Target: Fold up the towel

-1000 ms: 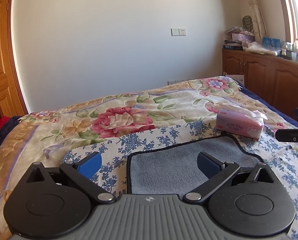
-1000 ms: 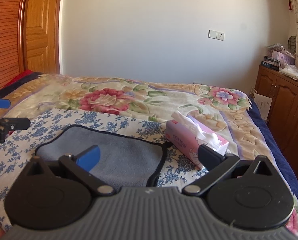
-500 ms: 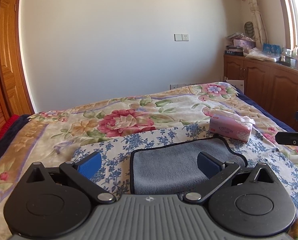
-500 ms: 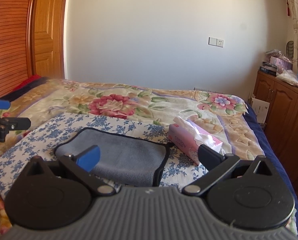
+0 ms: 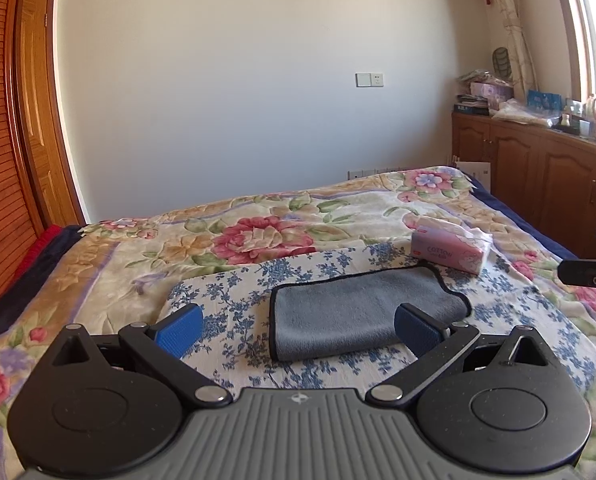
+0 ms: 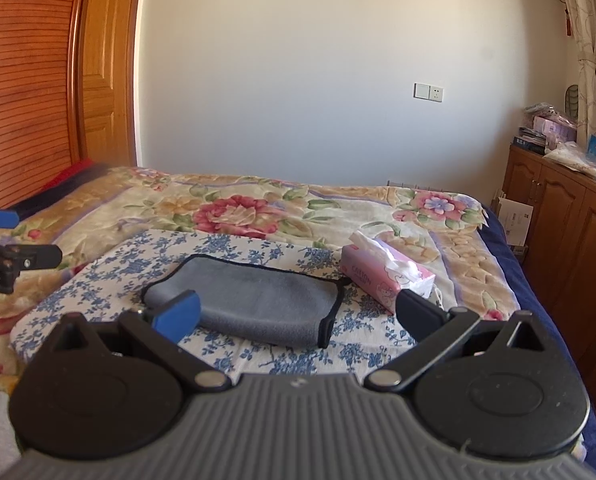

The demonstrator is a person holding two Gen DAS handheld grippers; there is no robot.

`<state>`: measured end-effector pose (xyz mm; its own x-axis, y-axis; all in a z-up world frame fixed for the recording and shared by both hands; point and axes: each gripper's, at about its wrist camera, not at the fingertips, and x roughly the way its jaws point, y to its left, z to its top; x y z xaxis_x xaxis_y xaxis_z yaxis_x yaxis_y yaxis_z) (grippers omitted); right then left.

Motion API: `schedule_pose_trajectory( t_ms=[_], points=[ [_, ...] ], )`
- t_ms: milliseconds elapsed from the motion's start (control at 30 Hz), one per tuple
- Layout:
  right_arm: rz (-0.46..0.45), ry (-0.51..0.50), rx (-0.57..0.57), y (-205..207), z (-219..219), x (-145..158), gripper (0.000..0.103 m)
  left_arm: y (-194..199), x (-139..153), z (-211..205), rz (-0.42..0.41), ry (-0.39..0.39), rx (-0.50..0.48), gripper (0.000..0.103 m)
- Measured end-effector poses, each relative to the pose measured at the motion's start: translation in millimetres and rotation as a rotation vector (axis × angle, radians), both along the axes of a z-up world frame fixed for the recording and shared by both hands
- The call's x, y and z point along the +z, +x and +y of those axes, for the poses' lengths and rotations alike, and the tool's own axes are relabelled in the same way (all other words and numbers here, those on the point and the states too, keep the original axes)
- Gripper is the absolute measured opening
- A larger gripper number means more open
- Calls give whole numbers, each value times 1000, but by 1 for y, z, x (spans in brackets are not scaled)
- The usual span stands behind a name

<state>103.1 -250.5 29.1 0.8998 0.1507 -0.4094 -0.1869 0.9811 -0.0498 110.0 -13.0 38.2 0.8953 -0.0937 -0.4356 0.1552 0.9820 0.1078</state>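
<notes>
The grey towel (image 5: pixel 362 316) lies on a blue-flowered cloth (image 5: pixel 225 292) spread on the bed (image 5: pixel 257 224), already doubled into a thick, rounded rectangle with a black edge. The folding looks done, or nearly so. Both tools hang above it and short of it, touching nothing.

The left gripper (image 5: pixel 295 330) has its 2 fingers spread wide and empty, as does the right gripper (image 6: pixel 295 312). In the left wrist view the towel sits at about 1 o'clock from the fingers.

If 1 more fold is wanted, the next move calls for lowering onto a short edge and pinching both layers.

The only container is a pink tissue pack (image 6: pixel 386 276), just beside the towel's corner at 2 o'clock, with white tissue (image 6: pixel 412 270) puffing from its top. Whether they touch is hard to tell.
</notes>
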Motion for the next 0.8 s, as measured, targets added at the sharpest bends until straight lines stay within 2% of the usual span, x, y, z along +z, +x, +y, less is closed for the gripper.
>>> schedule_pose_trajectory(
  t_ms=[233,800],
  points=[
    [4,26,2,-17,2,-2,103,-29,-4,-2,4,17,2,103],
    [8,30,14,-46,10,-14,103,-70,-30,4,44,-21,10,103]
  ],
)
